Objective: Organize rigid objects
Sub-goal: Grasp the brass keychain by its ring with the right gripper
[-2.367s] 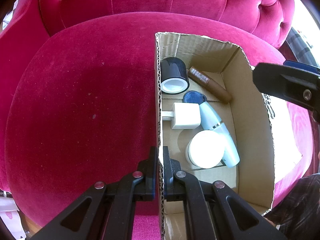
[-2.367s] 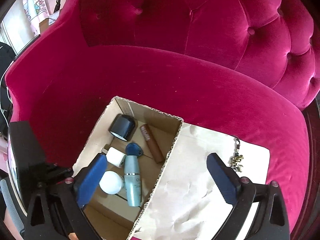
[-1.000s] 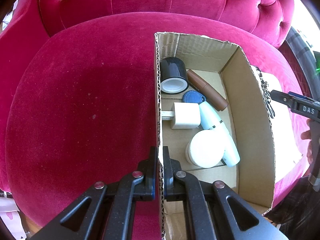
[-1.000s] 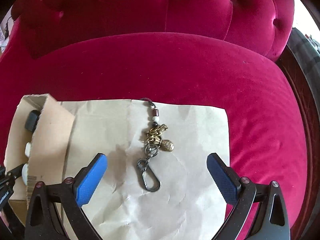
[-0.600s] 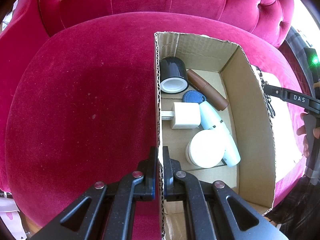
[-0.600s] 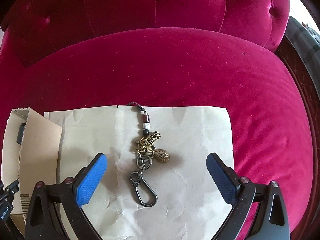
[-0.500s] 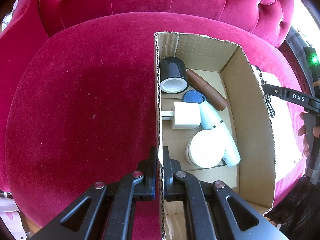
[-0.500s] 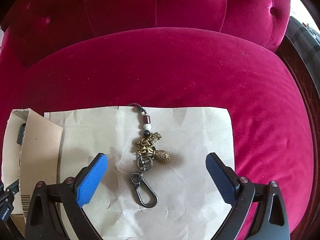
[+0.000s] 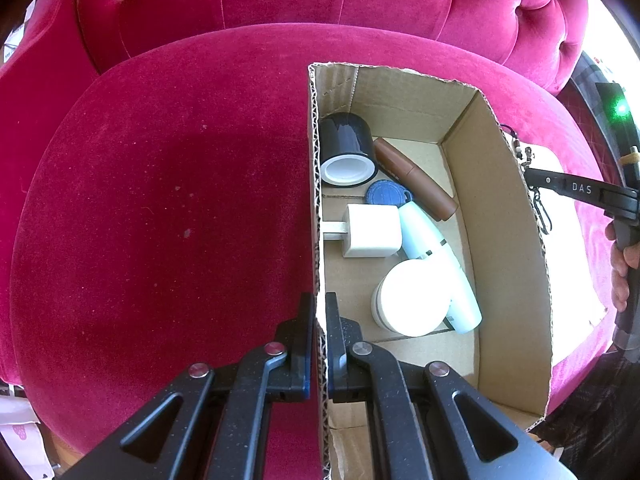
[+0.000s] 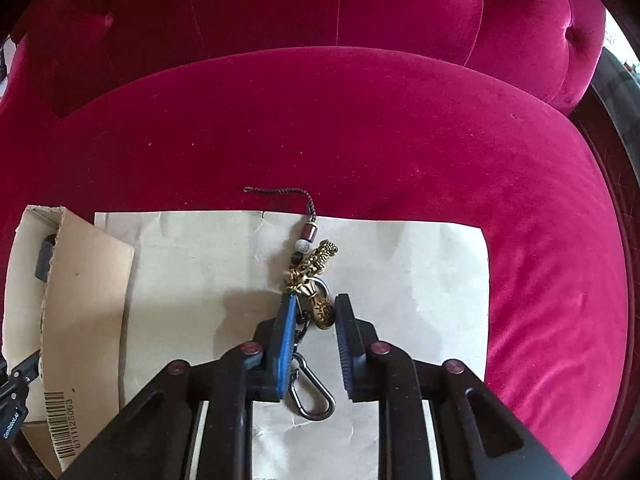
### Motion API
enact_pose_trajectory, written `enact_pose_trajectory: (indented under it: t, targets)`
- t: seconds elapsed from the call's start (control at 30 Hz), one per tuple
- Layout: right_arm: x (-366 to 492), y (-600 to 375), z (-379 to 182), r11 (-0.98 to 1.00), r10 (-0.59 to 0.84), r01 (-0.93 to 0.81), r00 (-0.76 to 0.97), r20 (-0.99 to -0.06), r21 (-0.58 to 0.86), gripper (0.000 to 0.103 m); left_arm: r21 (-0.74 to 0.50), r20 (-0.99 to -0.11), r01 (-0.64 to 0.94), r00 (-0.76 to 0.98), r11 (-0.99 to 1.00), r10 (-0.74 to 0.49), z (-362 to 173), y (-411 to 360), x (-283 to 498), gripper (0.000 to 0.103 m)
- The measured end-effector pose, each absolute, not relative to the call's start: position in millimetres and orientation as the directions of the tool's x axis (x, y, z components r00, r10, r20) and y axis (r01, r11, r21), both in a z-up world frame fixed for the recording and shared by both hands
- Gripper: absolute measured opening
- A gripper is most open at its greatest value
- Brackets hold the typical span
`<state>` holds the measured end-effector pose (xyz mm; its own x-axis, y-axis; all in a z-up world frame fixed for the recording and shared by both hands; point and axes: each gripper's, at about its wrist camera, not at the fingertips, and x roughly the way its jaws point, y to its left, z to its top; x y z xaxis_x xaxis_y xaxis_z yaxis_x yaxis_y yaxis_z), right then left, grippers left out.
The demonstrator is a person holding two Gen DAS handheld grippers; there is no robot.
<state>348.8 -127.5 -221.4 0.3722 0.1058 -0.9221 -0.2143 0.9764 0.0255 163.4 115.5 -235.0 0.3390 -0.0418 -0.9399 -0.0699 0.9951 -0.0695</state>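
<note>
The left hand-held gripper (image 9: 318,340) is clamped on the near part of the left wall of the cardboard box (image 9: 516,248), one finger outside the wall and one inside. The box stands open-topped on the seat of a magenta velvet armchair (image 9: 168,208).

Contents of the box, far to near:
- a black cylindrical jar (image 9: 347,148) lying on its side, its white inside facing the camera, against the left wall;
- a brown tube (image 9: 416,178) lying diagonally beside the jar;
- a round blue tag (image 9: 386,194) below the jar, partly under the neighbouring items;
- a white plug adapter (image 9: 372,231) with its prongs pointing at the left wall;
- a pale blue bottle (image 9: 440,264) lying diagonally, touching the adapter;
- a round white jar (image 9: 412,298) nearest the gripper, overlapping the bottle.

A sheet of brown paper (image 10: 420,272) lies on the seat just to the right of the box. The keychain (image 10: 310,268) lies on this sheet; its braided cord runs past the far edge of the paper onto the velvet, and its snap hook lies nearest the camera.

The right hand-held gripper (image 10: 316,320) stands over the keychain, pointing steeply down. Its jaws have just been closing and now stand narrowly apart, with the brass charm, ring and short chain between the blue pads. The charm sits against the right pad and the chain beside the left pad; firm pressure from both pads cannot be confirmed. The snap hook lies on the paper between the fingers.

In the left wrist view, fingers of the person's right hand (image 9: 620,268) wrap the handle of that gripper at the right edge.
</note>
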Motion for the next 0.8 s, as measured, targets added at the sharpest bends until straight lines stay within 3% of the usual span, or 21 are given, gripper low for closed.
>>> enact_pose_trajectory:
  t: [0.8]
  targets:
    - [306,-130,-164,0.977,0.107,-0.212,0.452,-0.885,0.01,0.013,-0.067,-0.94,-0.069,0.339,0.995,-0.039,-236,115,165,0.004]
